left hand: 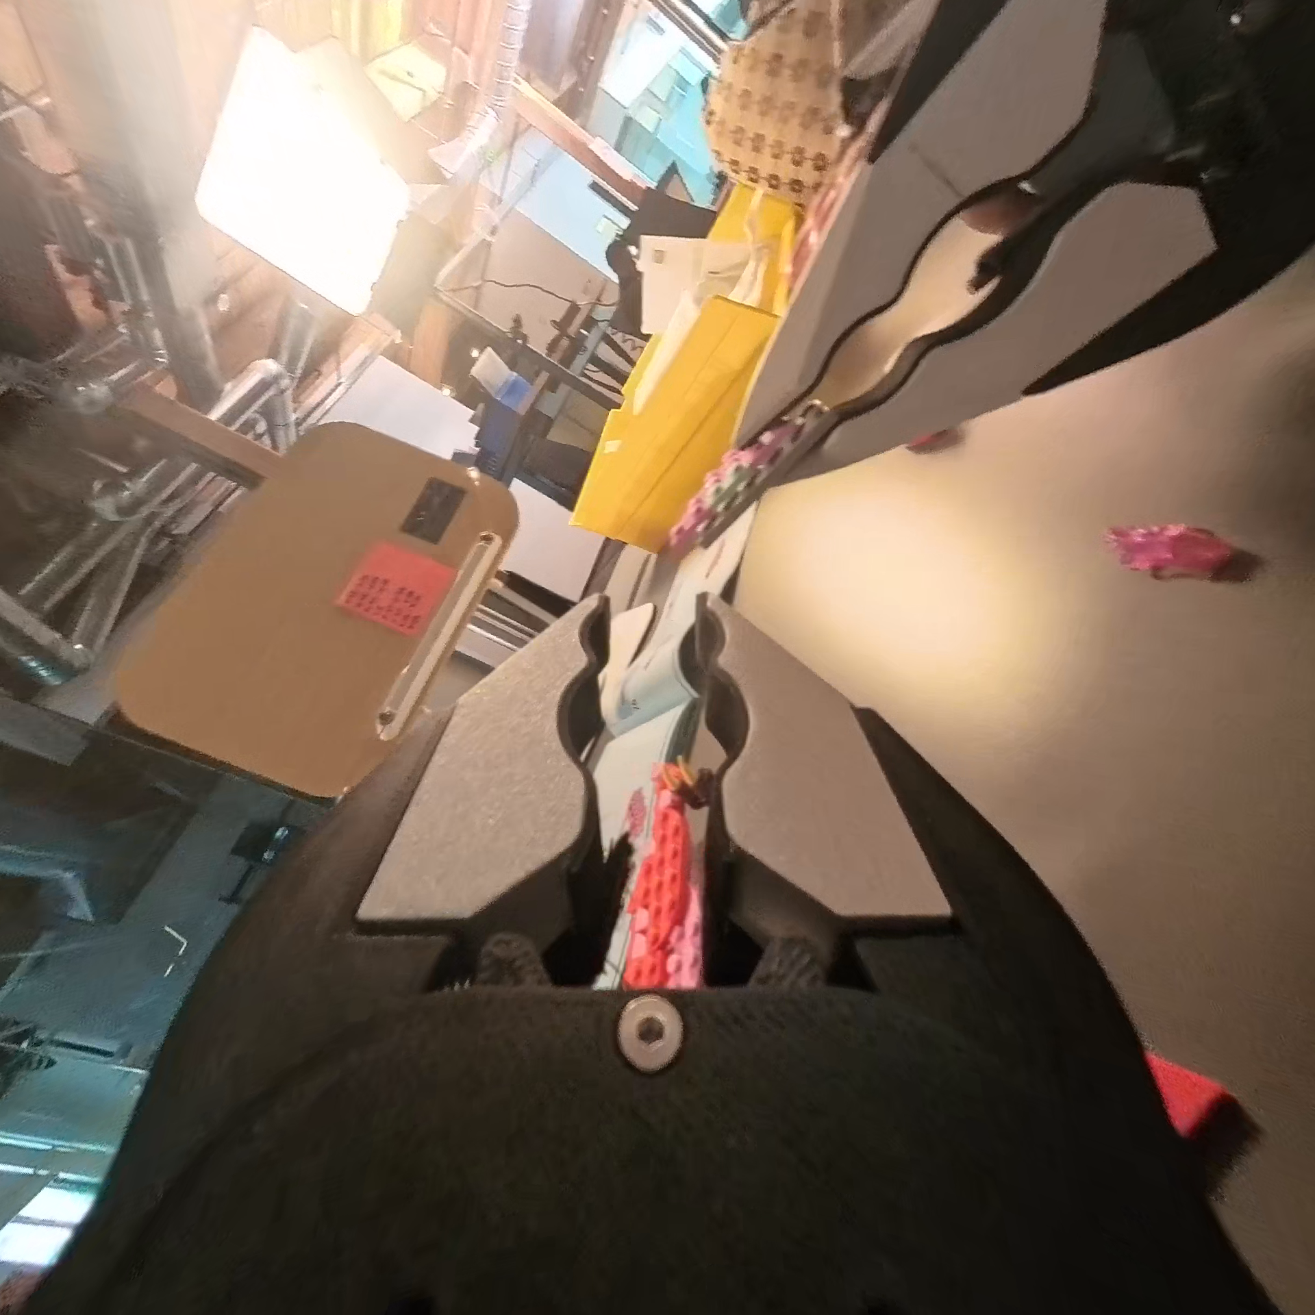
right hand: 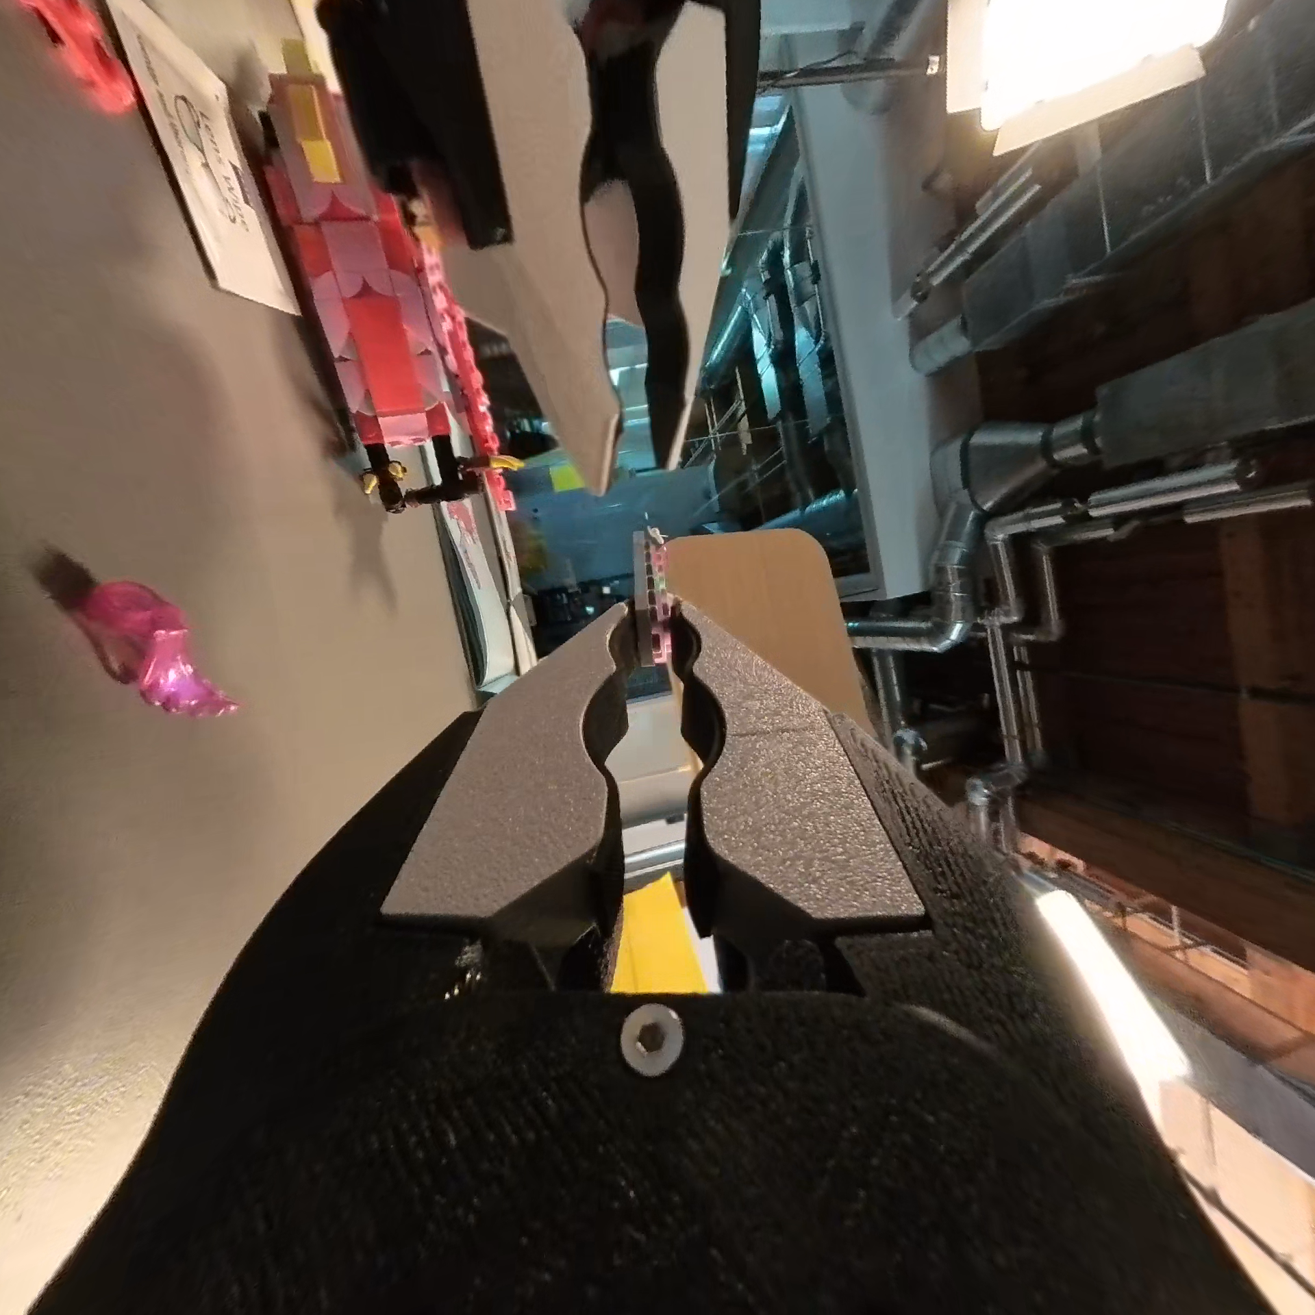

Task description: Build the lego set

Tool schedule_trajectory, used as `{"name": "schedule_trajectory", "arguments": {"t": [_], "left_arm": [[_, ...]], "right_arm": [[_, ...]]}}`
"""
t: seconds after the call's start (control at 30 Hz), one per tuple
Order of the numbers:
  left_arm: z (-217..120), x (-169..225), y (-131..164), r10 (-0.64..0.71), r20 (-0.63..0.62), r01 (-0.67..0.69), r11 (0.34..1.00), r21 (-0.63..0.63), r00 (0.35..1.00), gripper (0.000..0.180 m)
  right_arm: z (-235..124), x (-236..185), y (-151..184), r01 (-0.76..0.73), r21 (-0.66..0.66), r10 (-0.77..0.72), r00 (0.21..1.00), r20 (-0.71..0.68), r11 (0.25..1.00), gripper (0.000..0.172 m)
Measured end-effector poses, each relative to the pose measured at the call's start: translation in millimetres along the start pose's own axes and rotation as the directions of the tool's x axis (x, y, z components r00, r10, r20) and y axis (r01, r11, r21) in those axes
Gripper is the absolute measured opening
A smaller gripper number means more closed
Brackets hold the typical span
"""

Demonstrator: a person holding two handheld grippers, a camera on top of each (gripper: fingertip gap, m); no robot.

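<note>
My right gripper point(right hand: 651, 626): fingers clamp grey-pink brick plate point(right hand: 651, 605), off bench point(right hand: 213, 783) | my left gripper point(left hand: 655, 626): fingers apart, holding nothing | pink-red brick figure point(right hand: 370, 299) lies on bench, separate.

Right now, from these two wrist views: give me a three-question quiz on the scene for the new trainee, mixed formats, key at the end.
1. True or false: the right gripper is shut on a thin grey plate with pink studs.
2. Multiple choice: the left gripper is (A) clamped on a yellow box, (B) open with nothing pressed between its fingers, (C) holding a pen.
3. Fill in: the loose translucent piece lying on the table is ____ in colour.

Key: 1 true; 2 B; 3 pink. The red and pink brick model lies on the table, beside a white card.
</note>
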State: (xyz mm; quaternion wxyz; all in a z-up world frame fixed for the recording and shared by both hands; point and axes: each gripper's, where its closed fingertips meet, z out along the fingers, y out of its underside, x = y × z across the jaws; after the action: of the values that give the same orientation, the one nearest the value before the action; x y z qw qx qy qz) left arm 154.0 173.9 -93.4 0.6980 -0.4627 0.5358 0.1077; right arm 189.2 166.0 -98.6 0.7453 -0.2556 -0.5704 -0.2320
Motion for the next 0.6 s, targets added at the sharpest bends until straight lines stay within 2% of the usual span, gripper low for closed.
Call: {"name": "schedule_trajectory", "arguments": {"t": [0.17, 0.43, 0.6], "left_arm": [[-2.3, -13.4, 0.4, -0.058, 0.062, 0.057, 0.998, 0.012, 0.996, 0.02], [-6.6, -43.6, 17.9, -0.244, 0.183, 0.251, 0.968, -0.014, 0.952, 0.003], [-9.7, -51.9, 18.6, -0.279, 0.218, 0.285, 0.959, 0.006, 0.935, 0.001]], "right_arm": [[0.2, -2.2, 0.1, 0.026, -0.002, -0.026, 1.0, 0.003, 1.0, 0.005], [-0.8, 4.5, 0.8, 0.003, 0.001, -0.003, 1.0, -0.027, 1.0, 0.005], [-0.8, 4.3, 1.0, 0.002, 0.0, -0.002, 1.0, -0.027, 1.0, 0.005]]}}
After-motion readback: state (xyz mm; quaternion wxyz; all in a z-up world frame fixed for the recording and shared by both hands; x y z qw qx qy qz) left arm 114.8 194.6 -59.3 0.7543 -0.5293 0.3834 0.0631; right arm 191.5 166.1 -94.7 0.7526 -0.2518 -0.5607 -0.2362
